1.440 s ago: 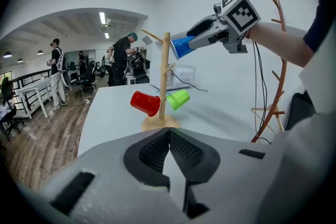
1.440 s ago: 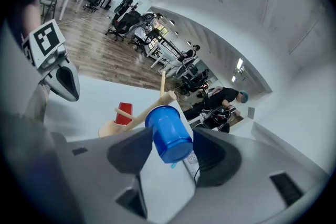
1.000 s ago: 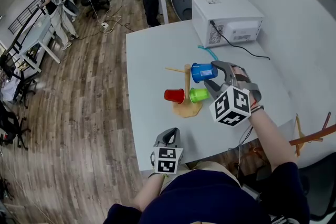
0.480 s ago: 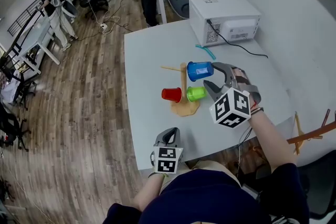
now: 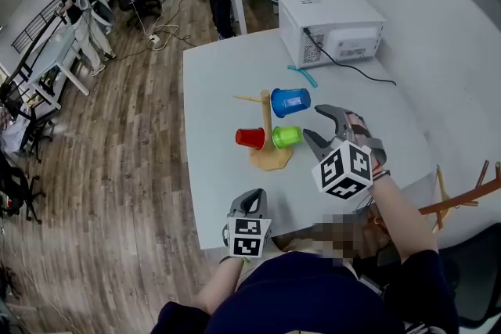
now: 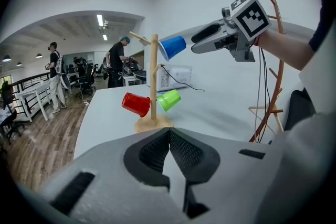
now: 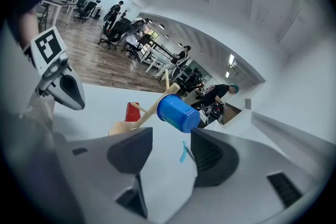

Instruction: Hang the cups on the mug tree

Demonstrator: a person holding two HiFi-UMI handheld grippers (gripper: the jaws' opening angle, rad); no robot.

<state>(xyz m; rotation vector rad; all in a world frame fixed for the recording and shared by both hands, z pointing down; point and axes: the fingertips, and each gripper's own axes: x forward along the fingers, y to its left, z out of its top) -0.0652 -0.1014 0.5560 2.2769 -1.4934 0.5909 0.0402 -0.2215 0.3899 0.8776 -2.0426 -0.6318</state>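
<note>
1. Mug tree (image 5: 267, 120) stands mid-table (image 5: 219, 82). The blue cup (image 5: 290, 102), red cup (image 5: 250, 138) and green cup (image 5: 286, 137) hang on its pegs.
2. Right gripper (image 5: 311, 122): jaws wide apart, empty, just beside the blue cup, not touching it.
3. Left gripper (image 5: 253, 198): jaws closed together, nothing between them, at the table's near edge.
4. Marker cube (image 5: 342, 168): black-and-white square codes only.

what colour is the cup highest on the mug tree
Blue. The cup shows best in the right gripper view.
</note>
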